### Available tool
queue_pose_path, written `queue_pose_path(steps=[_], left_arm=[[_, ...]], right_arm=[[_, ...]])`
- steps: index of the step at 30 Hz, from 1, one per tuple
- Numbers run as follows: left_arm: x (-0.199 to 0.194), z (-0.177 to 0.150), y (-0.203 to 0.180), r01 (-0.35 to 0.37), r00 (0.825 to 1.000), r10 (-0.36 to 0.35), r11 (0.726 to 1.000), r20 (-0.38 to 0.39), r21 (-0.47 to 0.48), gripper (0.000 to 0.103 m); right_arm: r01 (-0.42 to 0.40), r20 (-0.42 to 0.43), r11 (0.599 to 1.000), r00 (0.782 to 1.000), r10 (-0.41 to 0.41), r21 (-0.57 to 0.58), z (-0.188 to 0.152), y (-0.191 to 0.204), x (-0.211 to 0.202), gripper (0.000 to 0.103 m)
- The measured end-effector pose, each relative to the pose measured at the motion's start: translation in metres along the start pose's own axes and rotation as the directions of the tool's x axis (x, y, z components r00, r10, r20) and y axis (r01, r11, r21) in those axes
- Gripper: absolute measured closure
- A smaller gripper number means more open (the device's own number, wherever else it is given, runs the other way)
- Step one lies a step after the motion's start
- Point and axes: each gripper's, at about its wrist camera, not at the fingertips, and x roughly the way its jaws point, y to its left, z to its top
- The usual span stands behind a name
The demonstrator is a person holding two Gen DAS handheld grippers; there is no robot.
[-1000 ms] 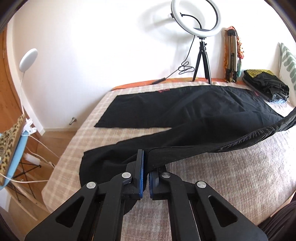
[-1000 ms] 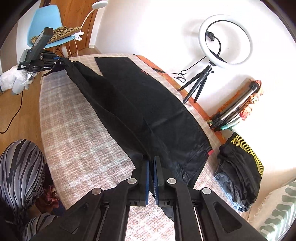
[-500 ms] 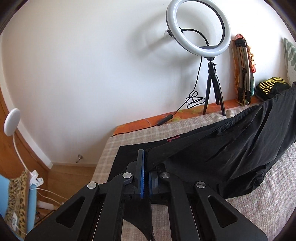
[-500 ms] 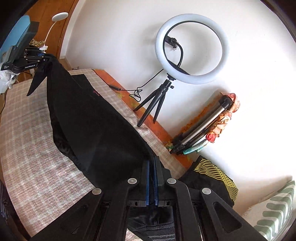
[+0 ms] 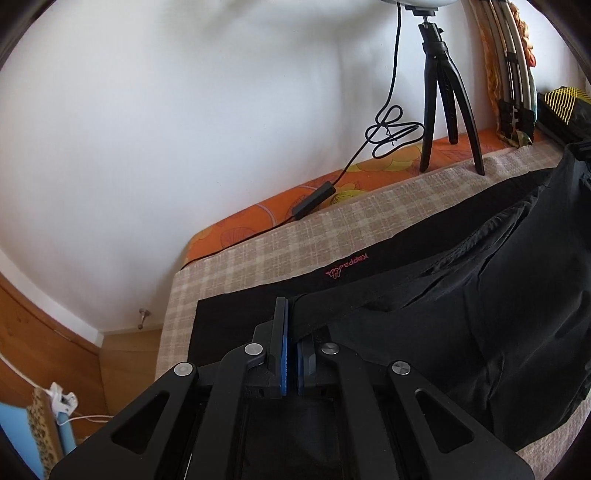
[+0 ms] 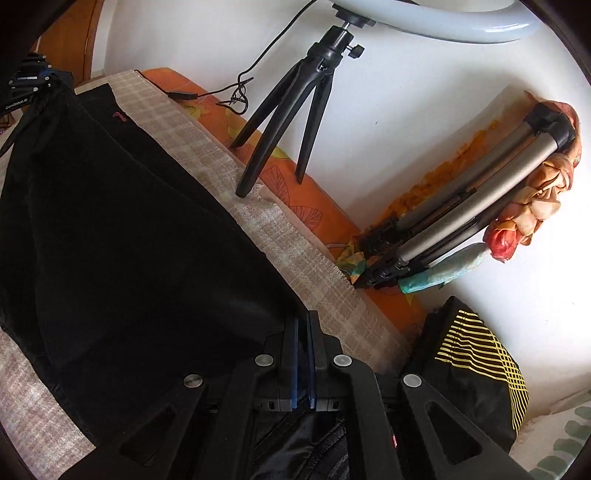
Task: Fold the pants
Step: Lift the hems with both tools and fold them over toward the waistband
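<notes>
I see the checked bed (image 5: 258, 258) carrying the black pants (image 5: 461, 314), long axis running along its wall-side edge. My left gripper (image 5: 290, 325) is clenched on one end's fabric, my right gripper (image 6: 303, 325) on the other.

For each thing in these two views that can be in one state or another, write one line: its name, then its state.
left gripper: shut on the pants' fabric.
right gripper: shut on the pants' fabric.
pants: one leg flat on the bed, the other lifted over it.
ring light: glowing white, seemingly on.
small tripod: legs spread, standing on the bed.
large tripod: folded, leaning against the wall.
dark clothes pile: folded, beside the wall.
</notes>
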Motion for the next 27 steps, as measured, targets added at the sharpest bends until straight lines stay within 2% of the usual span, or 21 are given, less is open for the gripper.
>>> queue_pose_path(steps=[3, 5, 8, 10, 11, 13, 15, 17, 19, 20, 21, 25, 27], left_arm=[[0.020, 0.001, -0.002, -0.005, 0.999, 0.005, 1.000, -0.036, 0.013, 0.097], [0.029, 0.003, -0.001, 0.020, 0.998, -0.019, 1.000, -0.054, 0.015, 0.095], [0.033, 0.002, 0.009, 0.041, 0.997, -0.040, 0.999, -0.062, 0.011, 0.072], [0.034, 0.005, 0.024, 0.085, 0.994, -0.087, 0.996, -0.070, -0.029, 0.052], [0.032, 0.005, 0.031, 0.106, 0.991, -0.110, 0.993, -0.071, -0.048, 0.047], [0.029, 0.007, 0.043, 0.117, 0.991, -0.121, 0.991, -0.064, -0.064, 0.031], [0.023, 0.008, 0.050, 0.143, 0.988, -0.147, 0.987, -0.045, -0.075, 0.030], [0.021, 0.009, 0.056, 0.211, 0.975, -0.216, 0.971, -0.041, -0.117, 0.030], [0.022, 0.008, 0.066, 0.299, 0.950, -0.311, 0.934, -0.036, -0.194, 0.030], [0.021, 0.007, 0.073, 0.353, 0.929, -0.370, 0.904, -0.026, -0.241, 0.030], [0.018, 0.006, 0.080, 0.380, 0.918, -0.398, 0.883, -0.008, -0.276, 0.030], [0.005, 0.005, 0.102, 0.400, 0.911, -0.410, 0.858, 0.039, -0.323, 0.029], [0.000, 0.005, 0.105, 0.334, 0.939, -0.343, 0.898, 0.019, -0.286, 0.029]], right_arm=[[0.006, -0.037, 1.000, 0.999, -0.006, -0.007, -0.004, 0.002, 0.025, 0.102], [0.007, -0.055, 1.000, 0.998, -0.008, -0.012, -0.005, 0.004, 0.039, 0.102], [-0.003, -0.069, 1.000, 0.998, 0.003, 0.000, -0.006, 0.005, 0.055, 0.102], [-0.003, -0.075, 1.000, 0.997, 0.003, 0.001, -0.006, 0.007, 0.063, 0.102], [0.003, -0.074, 1.000, 0.997, -0.003, -0.002, -0.006, 0.008, 0.065, 0.102], [0.002, -0.070, 1.000, 0.998, -0.002, 0.007, -0.003, 0.009, 0.067, 0.102], [-0.002, -0.071, 1.000, 0.997, 0.004, 0.020, -0.001, 0.009, 0.068, 0.102], [0.005, -0.078, 1.000, 0.997, -0.003, 0.015, 0.000, 0.011, 0.068, 0.102], [0.004, -0.088, 1.000, 0.996, -0.002, 0.017, 0.002, 0.011, 0.070, 0.102], [0.002, -0.094, 1.000, 0.996, 0.000, 0.022, 0.003, 0.010, 0.071, 0.102], [0.000, -0.098, 1.000, 0.995, 0.003, 0.028, 0.004, 0.009, 0.073, 0.102], [0.011, -0.109, 1.000, 0.994, -0.009, 0.017, 0.007, 0.011, 0.076, 0.102], [0.014, -0.114, 1.000, 0.993, -0.012, 0.019, 0.008, 0.012, 0.078, 0.102]])
